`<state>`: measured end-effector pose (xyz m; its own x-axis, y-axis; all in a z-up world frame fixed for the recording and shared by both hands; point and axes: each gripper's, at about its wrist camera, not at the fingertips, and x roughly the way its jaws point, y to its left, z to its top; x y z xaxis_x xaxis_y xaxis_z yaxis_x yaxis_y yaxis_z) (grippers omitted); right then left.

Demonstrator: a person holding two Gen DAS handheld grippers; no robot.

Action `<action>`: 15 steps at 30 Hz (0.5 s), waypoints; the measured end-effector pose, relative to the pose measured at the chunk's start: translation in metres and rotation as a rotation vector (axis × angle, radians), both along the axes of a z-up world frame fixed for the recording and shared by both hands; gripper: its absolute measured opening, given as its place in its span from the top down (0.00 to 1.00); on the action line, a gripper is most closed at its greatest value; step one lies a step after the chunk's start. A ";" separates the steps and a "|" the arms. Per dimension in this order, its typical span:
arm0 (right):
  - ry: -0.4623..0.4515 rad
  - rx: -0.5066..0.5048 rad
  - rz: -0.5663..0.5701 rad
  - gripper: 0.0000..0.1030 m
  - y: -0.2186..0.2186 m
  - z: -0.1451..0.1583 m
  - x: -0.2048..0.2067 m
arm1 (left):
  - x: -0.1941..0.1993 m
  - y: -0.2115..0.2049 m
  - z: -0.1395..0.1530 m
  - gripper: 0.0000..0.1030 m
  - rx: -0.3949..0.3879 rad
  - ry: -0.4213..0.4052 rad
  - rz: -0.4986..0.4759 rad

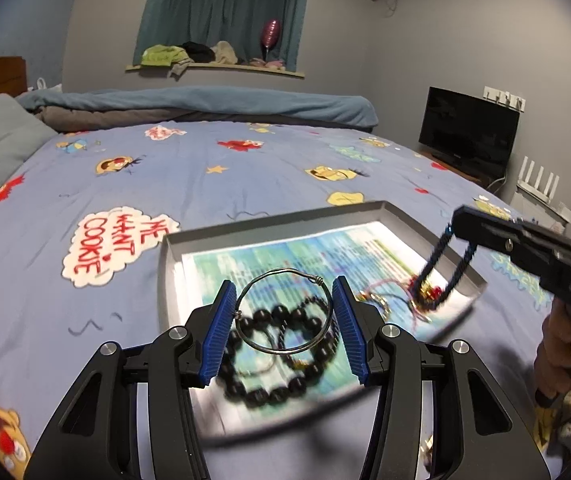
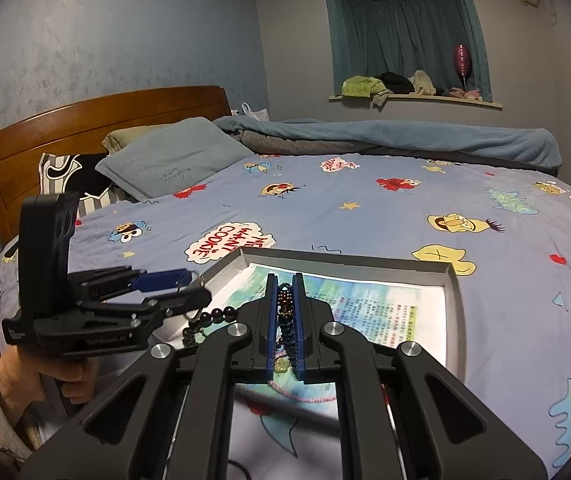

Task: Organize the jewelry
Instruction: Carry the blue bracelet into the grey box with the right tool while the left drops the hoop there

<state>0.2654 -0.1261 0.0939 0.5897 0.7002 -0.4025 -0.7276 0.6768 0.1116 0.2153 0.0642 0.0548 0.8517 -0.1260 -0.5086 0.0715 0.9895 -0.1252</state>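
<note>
My left gripper [image 1: 283,284] is shut on a thin silver wire bangle [image 1: 281,271], which spans the gap between its blue pads. It hovers above a grey tray [image 1: 277,222] lined with printed paper. A black bead bracelet [image 1: 281,360] lies in the tray beneath it. My right gripper [image 2: 284,280] is shut on a dark blue bead bracelet [image 2: 285,308]. In the left wrist view that bracelet [image 1: 431,264] hangs as a loop from the right gripper [image 1: 458,226] over the tray's right side. The left gripper [image 2: 197,286] shows at the left in the right wrist view.
The tray [image 2: 455,304] rests on a bed with a blue cartoon sheet [image 1: 205,184]. Thin red and gold cord pieces [image 1: 385,300] lie in the tray. Pillows [image 2: 173,160] and a wooden headboard [image 2: 105,112] stand at the left. A rolled blanket [image 1: 205,100] lies along the far side, and a TV [image 1: 469,132] is at the right.
</note>
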 end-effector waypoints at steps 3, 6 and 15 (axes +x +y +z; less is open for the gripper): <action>0.007 0.000 -0.003 0.93 0.006 -0.004 0.010 | 0.012 0.005 -0.001 0.50 -0.003 0.010 0.008; 0.019 -0.005 -0.007 0.93 0.012 -0.010 0.021 | 0.024 0.010 -0.007 0.50 -0.011 0.041 0.019; 0.085 -0.034 -0.043 0.93 0.019 -0.028 0.050 | 0.050 0.024 -0.027 0.50 -0.059 0.128 0.048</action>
